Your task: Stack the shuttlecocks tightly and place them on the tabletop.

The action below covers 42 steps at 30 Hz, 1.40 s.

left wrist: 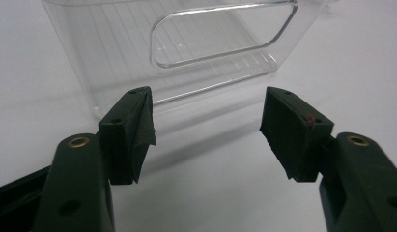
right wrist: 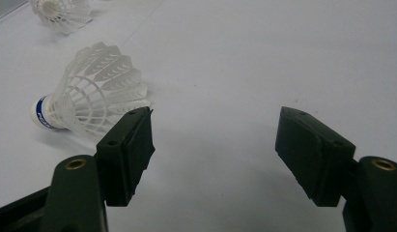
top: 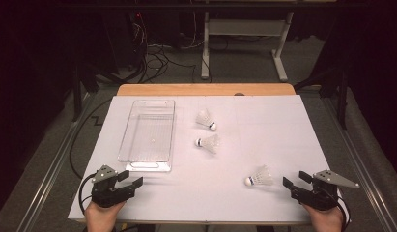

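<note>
Both tools [top: 130, 180] [top: 294, 181] wide open, holding nothing

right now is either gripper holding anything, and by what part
Nothing is held. The left gripper and right gripper are both open with bare table between the jaws.

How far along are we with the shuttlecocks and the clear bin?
Nothing looks done: the clear bin is empty. Both hand-held grippers, left and right, rest open, holding nothing. Left: all three shuttlecocks lie on the table.
</note>
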Tool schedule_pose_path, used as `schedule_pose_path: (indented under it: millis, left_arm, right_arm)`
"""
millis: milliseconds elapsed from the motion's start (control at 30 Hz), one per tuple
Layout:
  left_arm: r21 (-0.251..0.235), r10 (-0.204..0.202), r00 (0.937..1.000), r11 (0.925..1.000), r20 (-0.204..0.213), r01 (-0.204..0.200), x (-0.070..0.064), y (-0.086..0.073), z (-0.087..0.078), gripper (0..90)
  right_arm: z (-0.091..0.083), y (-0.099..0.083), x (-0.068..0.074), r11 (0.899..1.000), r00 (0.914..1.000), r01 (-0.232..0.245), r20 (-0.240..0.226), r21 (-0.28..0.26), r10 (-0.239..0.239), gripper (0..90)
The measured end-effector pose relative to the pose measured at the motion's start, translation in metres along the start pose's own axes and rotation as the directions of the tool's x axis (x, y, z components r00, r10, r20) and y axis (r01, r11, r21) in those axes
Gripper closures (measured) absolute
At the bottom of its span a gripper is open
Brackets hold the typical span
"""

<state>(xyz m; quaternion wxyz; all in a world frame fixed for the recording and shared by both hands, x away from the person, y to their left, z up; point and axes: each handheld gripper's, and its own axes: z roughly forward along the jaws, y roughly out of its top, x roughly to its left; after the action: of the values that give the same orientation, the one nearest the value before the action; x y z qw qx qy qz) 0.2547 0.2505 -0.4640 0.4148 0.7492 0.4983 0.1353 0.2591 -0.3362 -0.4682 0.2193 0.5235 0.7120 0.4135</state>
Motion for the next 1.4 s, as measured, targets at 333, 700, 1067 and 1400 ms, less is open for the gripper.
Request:
schedule_pose_path:
  millis: [333, 700, 1067, 1400]
  left_arm:
    - [-0.038, -0.013, 0.9998, 0.9992, 0.018, 0.013, 0.001, -0.001, -0.001, 36.4]
    - [-0.062, -0.014, 0.9998, 0.9980, 0.013, 0.015, -0.001, -0.001, -0.002, 34.6]
    - [-0.063, -0.007, 0.9999, 0.9980, 0.008, 0.008, -0.001, -0.002, -0.003, 33.9]
    - [-0.062, -0.007, 1.0000, 0.9981, 0.006, 0.008, -0.001, -0.002, -0.003, 33.5]
  right_arm:
    - [-0.002, 0.002, 0.003, 1.000, 1.0000, -0.001, 0.000, -0.013, 0.001, 29.5]
    - [-0.005, 0.005, 0.010, 1.000, 0.9997, 0.002, -0.025, -0.017, -0.002, 31.1]
    - [-0.008, 0.010, 0.020, 1.000, 0.9972, -0.003, -0.074, 0.007, 0.004, 36.5]
    - [-0.007, 0.014, 0.025, 0.999, 0.9923, -0.005, -0.123, 0.047, 0.011, 42.2]
